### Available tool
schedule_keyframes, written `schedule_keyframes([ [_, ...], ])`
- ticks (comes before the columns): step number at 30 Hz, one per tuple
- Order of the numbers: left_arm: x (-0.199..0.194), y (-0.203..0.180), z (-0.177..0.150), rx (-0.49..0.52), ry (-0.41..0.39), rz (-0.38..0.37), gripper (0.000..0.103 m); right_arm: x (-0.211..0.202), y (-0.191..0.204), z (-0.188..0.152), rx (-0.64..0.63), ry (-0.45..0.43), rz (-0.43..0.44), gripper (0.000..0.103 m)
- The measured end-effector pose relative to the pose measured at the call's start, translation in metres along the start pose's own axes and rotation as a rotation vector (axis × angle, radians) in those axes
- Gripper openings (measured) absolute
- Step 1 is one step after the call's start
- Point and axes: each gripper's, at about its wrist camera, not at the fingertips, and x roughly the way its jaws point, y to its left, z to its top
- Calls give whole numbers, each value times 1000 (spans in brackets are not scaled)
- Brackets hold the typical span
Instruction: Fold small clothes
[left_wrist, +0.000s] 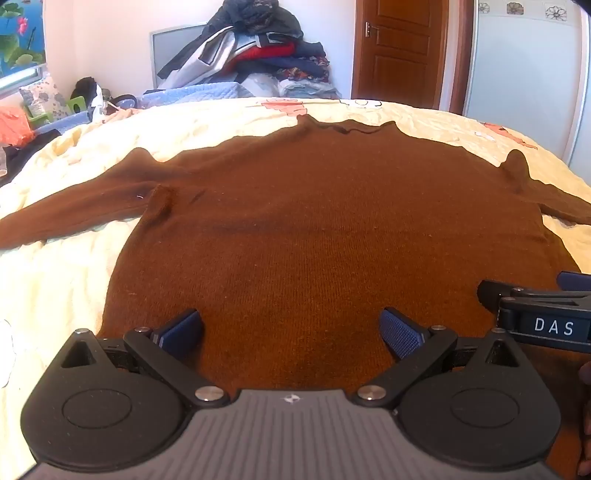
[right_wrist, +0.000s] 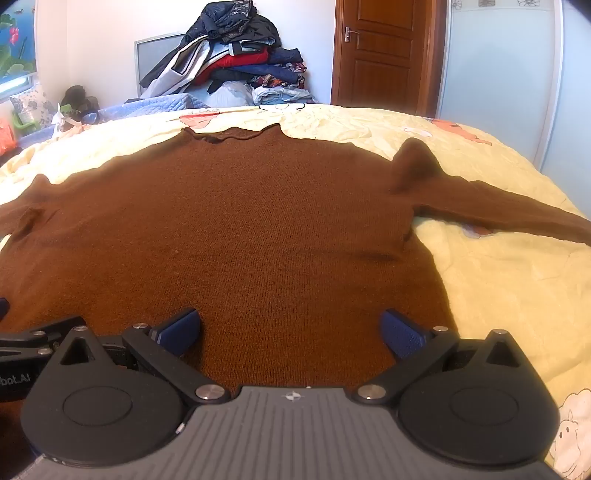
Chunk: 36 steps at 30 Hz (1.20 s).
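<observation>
A brown knit sweater (left_wrist: 314, 221) lies flat on the bed, collar far from me, sleeves spread left and right. It also shows in the right wrist view (right_wrist: 240, 229). My left gripper (left_wrist: 291, 332) is open and empty over the sweater's near hem, left of centre. My right gripper (right_wrist: 291, 332) is open and empty over the hem toward the right side. The right gripper's body shows at the right edge of the left wrist view (left_wrist: 546, 317). Part of the left gripper shows at the left edge of the right wrist view (right_wrist: 22, 347).
The sweater rests on a pale yellow bedspread (left_wrist: 55, 277) with cartoon prints, seen also in the right wrist view (right_wrist: 498, 295). A pile of clothes (left_wrist: 258, 48) is heaped at the far side. A wooden door (left_wrist: 399, 48) and a white wardrobe (left_wrist: 524, 74) stand behind.
</observation>
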Motion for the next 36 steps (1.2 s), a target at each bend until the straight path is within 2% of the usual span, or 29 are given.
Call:
schedule_keyframes([
  [36, -2, 2, 0, -31, 6, -5, 103, -1, 2, -1, -1, -1, -5, 103],
])
